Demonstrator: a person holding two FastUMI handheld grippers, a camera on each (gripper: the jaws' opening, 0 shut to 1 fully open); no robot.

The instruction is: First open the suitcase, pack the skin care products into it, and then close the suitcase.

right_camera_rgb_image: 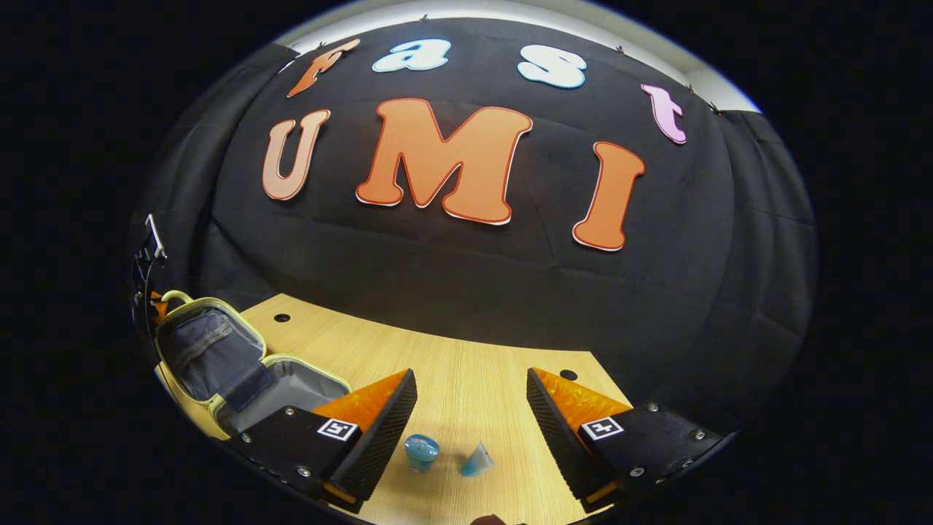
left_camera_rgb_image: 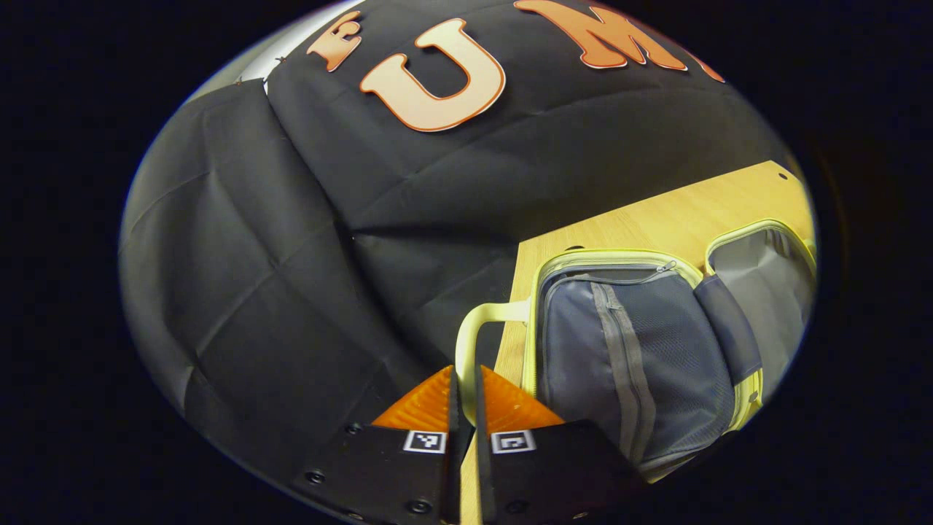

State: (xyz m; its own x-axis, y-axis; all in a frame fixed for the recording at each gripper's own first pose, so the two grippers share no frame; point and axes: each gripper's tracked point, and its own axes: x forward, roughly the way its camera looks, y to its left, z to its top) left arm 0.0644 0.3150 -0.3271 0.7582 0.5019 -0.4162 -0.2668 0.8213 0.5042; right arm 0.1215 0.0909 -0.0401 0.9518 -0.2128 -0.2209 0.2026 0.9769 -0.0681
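Suitcase (right_camera_rgb_image: 219, 364) lying open at desk (right_camera_rgb_image: 466, 379) left edge. Left hand-held gripper (left_camera_rgb_image: 466, 394) pinching its handle (left_camera_rgb_image: 474, 328); right hand-held gripper (right_camera_rgb_image: 472, 408) gaping over jar (right_camera_rgb_image: 421, 450) and tube (right_camera_rgb_image: 477, 461).

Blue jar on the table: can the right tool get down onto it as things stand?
Probably yes. The right tool is open, and the blue jar stands on bare table below the gap between its fingers. A small blue tube lies beside the jar, apart from it.

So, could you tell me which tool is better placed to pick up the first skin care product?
Right: its open tool hangs over the two blue items on the table; the left is at the handle.
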